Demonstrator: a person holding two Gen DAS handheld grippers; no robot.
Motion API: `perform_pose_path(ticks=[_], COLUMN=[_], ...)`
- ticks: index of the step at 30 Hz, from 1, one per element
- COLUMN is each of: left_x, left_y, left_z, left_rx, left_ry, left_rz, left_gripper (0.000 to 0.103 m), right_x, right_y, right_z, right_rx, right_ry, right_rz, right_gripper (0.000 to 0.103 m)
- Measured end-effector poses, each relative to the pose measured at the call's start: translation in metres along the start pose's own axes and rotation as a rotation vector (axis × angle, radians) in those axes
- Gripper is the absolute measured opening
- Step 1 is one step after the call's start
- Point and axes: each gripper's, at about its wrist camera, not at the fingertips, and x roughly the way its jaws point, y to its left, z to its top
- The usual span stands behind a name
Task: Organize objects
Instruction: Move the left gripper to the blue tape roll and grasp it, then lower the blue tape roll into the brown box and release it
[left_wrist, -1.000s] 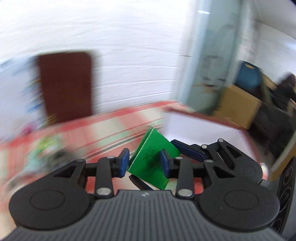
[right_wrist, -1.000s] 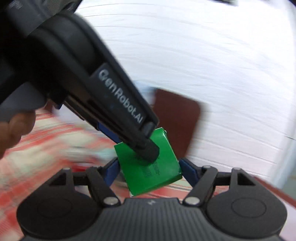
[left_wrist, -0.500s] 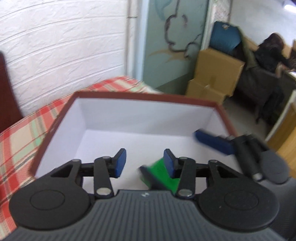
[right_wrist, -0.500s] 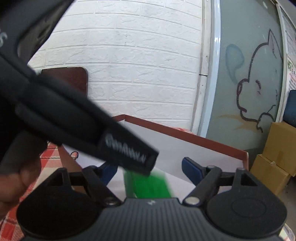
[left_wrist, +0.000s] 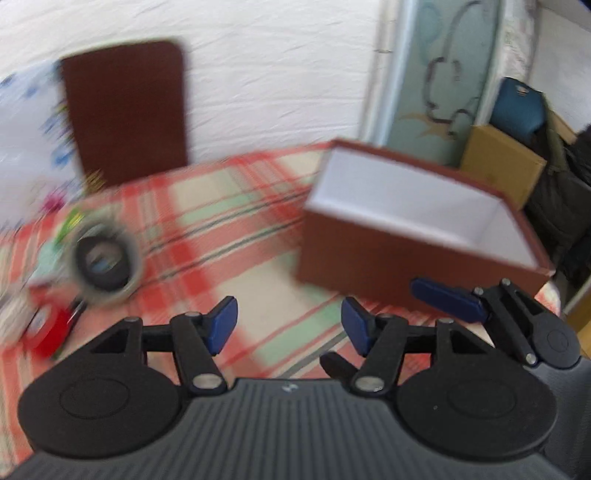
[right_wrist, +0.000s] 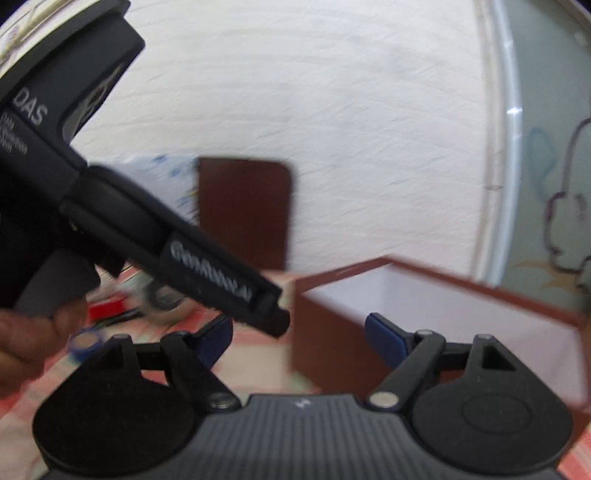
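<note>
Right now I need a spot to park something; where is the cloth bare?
Bare plaid cloth lies between the tape roll and the brown box, running toward the left gripper. It is crowded at left, around the roll and red item.

left gripper: jaws opening, nothing between, left of box | right gripper: jaws wide, empty, near box front | hand on left gripper's handle
</note>
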Motion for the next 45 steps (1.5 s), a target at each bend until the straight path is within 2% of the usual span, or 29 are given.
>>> perform_pose_path(ticks=[5, 9, 11, 14, 16, 19, 20, 21, 25, 29, 32, 36, 40, 45], left_x=[-0.011, -0.02, -0.021, -0.017, -0.009, 0.005, 0.01, 0.015, 0.014, 0.003, -0.002, 0.006, 0.015, 0.027], left_y=[0.079, 0.129, 0.15, 0.168, 0.175, 0.182, 0.183, 0.185, 0.183, 0.166, 0.143, 0.094, 0.029, -0.045], left_z=[-0.053, -0.078, -0.078, -0.069, -0.058, -0.048, -0.048, -0.049, -0.059, -0.059, -0.047, -0.015, 0.031, 0.076], left_rx=[-0.134, -0.238, -0.283, -0.338, -0.37, -0.395, -0.391, -0.391, -0.373, -0.355, -0.311, -0.205, -0.073, 0.048], left_ry=[0.123, 0.162, 0.166, 0.145, 0.135, 0.132, 0.143, 0.156, 0.132, 0.147, 0.154, 0.117, 0.043, -0.042], left_rz=[0.132, 0.201, 0.2, 0.149, 0.125, 0.095, 0.098, 0.097, 0.09, 0.118, 0.097, 0.052, -0.023, -0.13], left_gripper=[0.061, 0.058, 0.055, 0.053, 0.048, 0.034, 0.024, 0.021, 0.02, 0.019, 0.019, 0.019, 0.019, 0.019], right_x=[0.021, 0.035, 0.046, 0.062, 0.074, 0.094, 0.102, 0.109, 0.133, 0.127, 0.108, 0.085, 0.068, 0.049], right_y=[0.074, 0.115, 0.127, 0.136, 0.148, 0.165, 0.17, 0.175, 0.183, 0.184, 0.177, 0.149, 0.096, 0.013], right_z=[-0.031, -0.043, -0.045, -0.039, -0.034, -0.029, -0.027, -0.025, -0.019, -0.019, -0.022, -0.018, 0.0, 0.025], right_rx=[-0.068, -0.122, -0.137, -0.126, -0.151, -0.199, -0.209, -0.213, -0.18, -0.195, -0.193, -0.23, -0.231, -0.13], right_ry=[0.193, 0.296, 0.334, 0.347, 0.331, 0.309, 0.304, 0.303, 0.324, 0.308, 0.281, 0.192, 0.091, 0.004], right_rz=[0.195, 0.274, 0.292, 0.315, 0.324, 0.355, 0.363, 0.369, 0.43, 0.428, 0.394, 0.278, 0.105, -0.088], right_gripper=[0.081, 0.079, 0.076, 0.076, 0.075, 0.071, 0.07, 0.07, 0.06, 0.06, 0.06, 0.06, 0.06, 0.06])
